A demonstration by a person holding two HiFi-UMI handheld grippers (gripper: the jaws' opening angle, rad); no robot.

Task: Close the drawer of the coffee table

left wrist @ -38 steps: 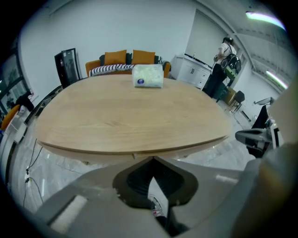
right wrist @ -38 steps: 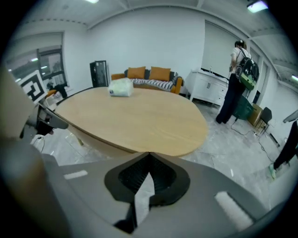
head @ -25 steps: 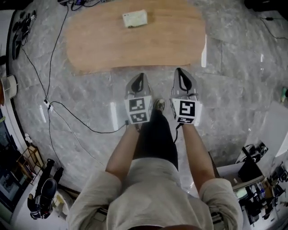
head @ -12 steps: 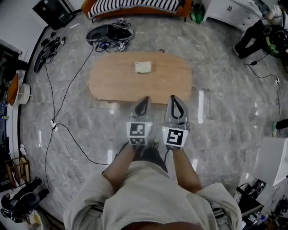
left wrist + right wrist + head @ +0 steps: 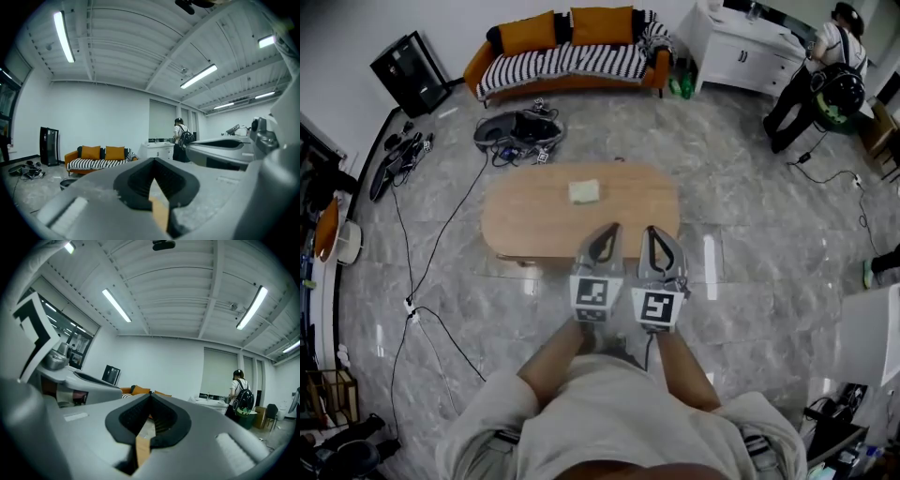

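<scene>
On the marble floor at my far left, a black cable (image 5: 412, 307) is trailing toward the coffee table (image 5: 534, 225), which is standing ahead of me and well below my hands, with a small pale block (image 5: 585, 192) lying on its top. Along its near edge I am seeing no drawer sticking out (the drawer front itself is too small to make out from up here), so I am judging the closing as done: nothing in view is asking for another push. I am holding my left gripper (image 5: 604, 236) level in the air, apart from the table, its jaws pressed together on nothing, and it is looking out at the striped sofa (image 5: 96, 160) by the far wall. Just beside it, my right gripper (image 5: 654, 236) is hanging the same way, jaws likewise together and empty, touching nothing. Farther right, a person with a backpack (image 5: 830, 70) is standing at a white cabinet (image 5: 741, 52), well apart from the table. What is left, I am guessing, is only lowering my hands.
</scene>
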